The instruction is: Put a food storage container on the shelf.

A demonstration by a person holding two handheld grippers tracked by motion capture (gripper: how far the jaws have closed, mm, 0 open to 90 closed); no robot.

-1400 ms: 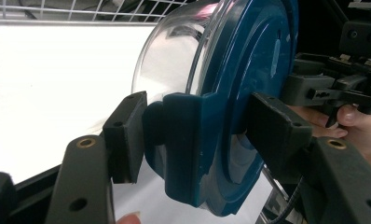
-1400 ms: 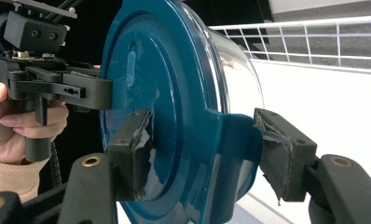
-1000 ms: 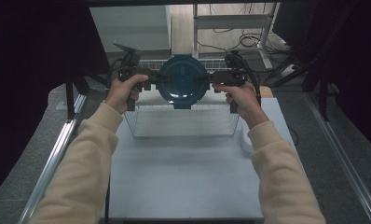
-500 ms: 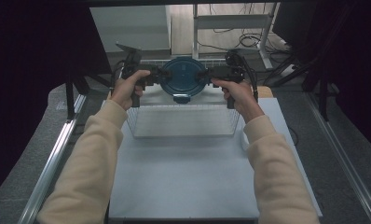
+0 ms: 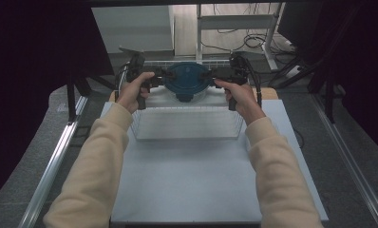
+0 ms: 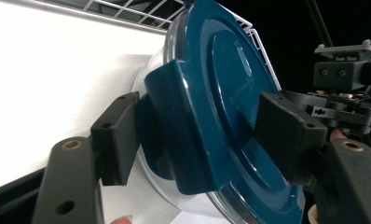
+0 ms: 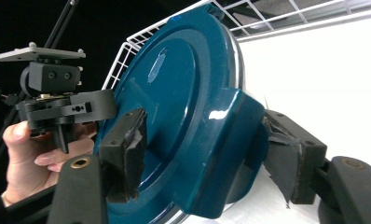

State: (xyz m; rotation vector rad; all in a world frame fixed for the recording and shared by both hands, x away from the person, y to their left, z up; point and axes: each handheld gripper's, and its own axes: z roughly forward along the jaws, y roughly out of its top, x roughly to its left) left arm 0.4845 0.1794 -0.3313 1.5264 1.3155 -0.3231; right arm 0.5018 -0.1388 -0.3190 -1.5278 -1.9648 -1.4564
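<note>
A round clear container with a dark blue lid (image 5: pixel 187 80) stands on edge at the far end of a white wire rack (image 5: pixel 187 124). My left gripper (image 5: pixel 161 79) is at its left rim and my right gripper (image 5: pixel 215 75) at its right rim. In the left gripper view the jaws (image 6: pixel 200 135) straddle a blue latch tab (image 6: pixel 174 116) of the lid (image 6: pixel 230 70). The right gripper's jaws (image 7: pixel 207 158) straddle the opposite tab (image 7: pixel 225 140). Both pairs of jaws have just been opening; the pads sit beside the tabs without squeezing.
The rack stands on a pale grey table (image 5: pixel 201 185), whose near half lies in front of it. Metal rails (image 5: pixel 59 156) run along both sides. Frame legs and cables (image 5: pixel 253 42) are on the floor behind the table. Both sleeved forearms reach over the table.
Both hands and the container have moved away from me and slightly down, into the rack's far end. The jaws look wider apart than before.
</note>
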